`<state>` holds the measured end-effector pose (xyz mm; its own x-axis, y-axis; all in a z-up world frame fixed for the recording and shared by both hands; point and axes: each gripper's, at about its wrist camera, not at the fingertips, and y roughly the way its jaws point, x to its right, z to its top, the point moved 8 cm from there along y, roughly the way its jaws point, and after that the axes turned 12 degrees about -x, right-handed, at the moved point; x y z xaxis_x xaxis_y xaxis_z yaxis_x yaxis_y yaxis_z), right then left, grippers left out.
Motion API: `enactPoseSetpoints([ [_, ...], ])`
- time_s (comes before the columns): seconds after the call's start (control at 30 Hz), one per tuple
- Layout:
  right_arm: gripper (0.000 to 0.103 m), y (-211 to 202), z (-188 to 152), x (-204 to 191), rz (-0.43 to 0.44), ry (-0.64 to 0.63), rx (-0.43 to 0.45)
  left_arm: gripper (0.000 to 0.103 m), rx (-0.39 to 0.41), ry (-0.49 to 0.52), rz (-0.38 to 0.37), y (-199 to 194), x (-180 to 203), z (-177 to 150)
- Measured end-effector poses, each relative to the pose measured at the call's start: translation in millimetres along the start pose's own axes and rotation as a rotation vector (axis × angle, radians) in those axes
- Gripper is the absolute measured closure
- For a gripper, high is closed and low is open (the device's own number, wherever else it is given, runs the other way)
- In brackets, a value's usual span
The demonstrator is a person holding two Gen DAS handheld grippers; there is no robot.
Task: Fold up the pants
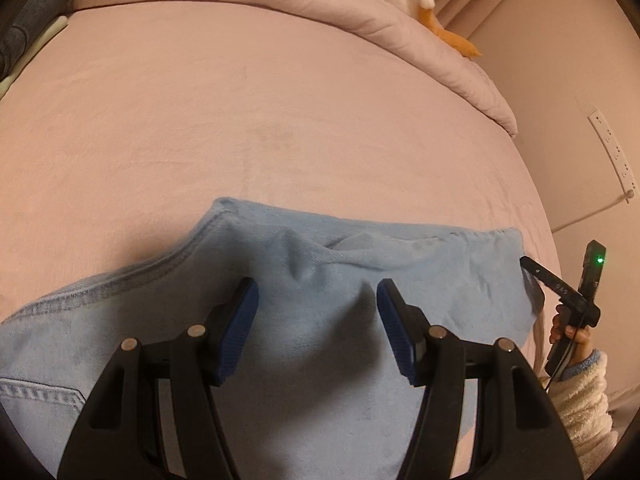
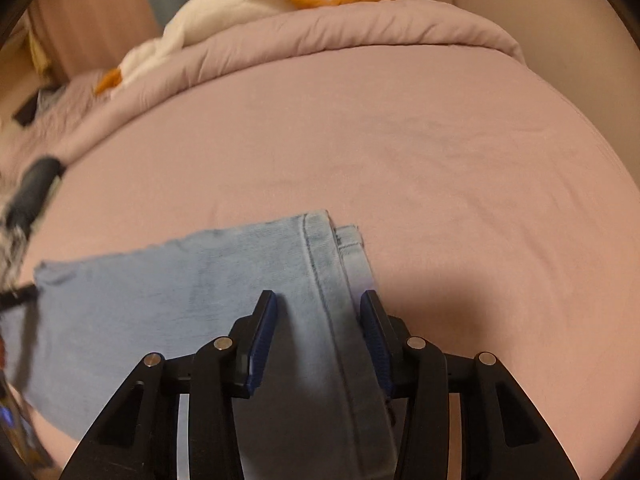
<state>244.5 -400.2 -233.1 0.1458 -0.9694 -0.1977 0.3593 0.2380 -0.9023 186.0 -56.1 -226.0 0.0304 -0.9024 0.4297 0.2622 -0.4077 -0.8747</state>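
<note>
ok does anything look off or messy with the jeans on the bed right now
Only small things. The jeans are rumpled along their far edge, where a ridge of cloth stands up instead of lying flat. In the right wrist view a lower layer sticks out past the stitched edge, so the layers are not aligned. No damage shows.

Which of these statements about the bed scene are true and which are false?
1. The jeans are light blue. True.
2. The left gripper is clamped shut on the cloth. False: its jaws stand open over the jeans.
3. The right gripper is open, its jaws astride a side seam. True.
4. The bed sheet is dark green. False: it is pink.
5. A white and orange plush toy lies on the folded blanket at the far end. True.
</note>
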Motion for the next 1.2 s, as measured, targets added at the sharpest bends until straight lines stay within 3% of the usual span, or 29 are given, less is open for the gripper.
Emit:
enactPoseSetpoints([
  [0.07,0.060,-5,-6,-1,0.019,-0.014,0.006,0.042,-0.003,-0.002,0.002,1,1,2],
  [0.17,0.079,-5,-14,1,0.041,-0.047,0.012,0.041,-0.006,0.000,0.005,3,3,6],
  [0.23,0.083,-9,-16,1,0.077,-0.053,0.024,0.041,-0.006,0.002,0.005,5,5,9],
  [0.3,0.088,-11,-15,2,0.072,-0.060,0.036,0.041,-0.004,0.000,0.001,4,4,9],
  [0.4,0.093,-22,-17,3,-0.003,-0.054,0.067,0.041,-0.005,-0.007,-0.007,2,1,9],
  [0.47,0.093,-27,-12,8,-0.057,-0.023,0.073,0.041,-0.004,-0.005,-0.008,2,3,11],
  [0.63,0.093,0,-7,13,-0.164,-0.029,-0.014,0.033,-0.022,0.013,-0.003,9,8,15],
  [0.73,0.081,-6,-3,13,-0.213,-0.008,-0.016,0.033,-0.023,0.008,-0.012,7,6,15],
  [0.83,0.077,-30,-3,3,-0.369,-0.036,0.053,0.033,0.006,0.005,-0.030,-11,0,13],
  [0.9,0.077,-47,-6,-22,-0.319,-0.076,0.113,0.033,0.040,-0.002,-0.045,-25,-8,12],
  [0.97,0.077,-52,-14,-62,-0.172,-0.135,0.135,0.033,0.073,-0.040,-0.045,-37,-26,9],
  [1.1,0.076,-32,-28,-159,0.049,-0.348,0.087,0.034,0.076,-0.110,-0.070,-41,-52,0],
  [1.2,0.076,-12,-33,-237,0.186,-0.517,0.040,0.038,0.078,-0.109,-0.031,-36,-61,-8],
])
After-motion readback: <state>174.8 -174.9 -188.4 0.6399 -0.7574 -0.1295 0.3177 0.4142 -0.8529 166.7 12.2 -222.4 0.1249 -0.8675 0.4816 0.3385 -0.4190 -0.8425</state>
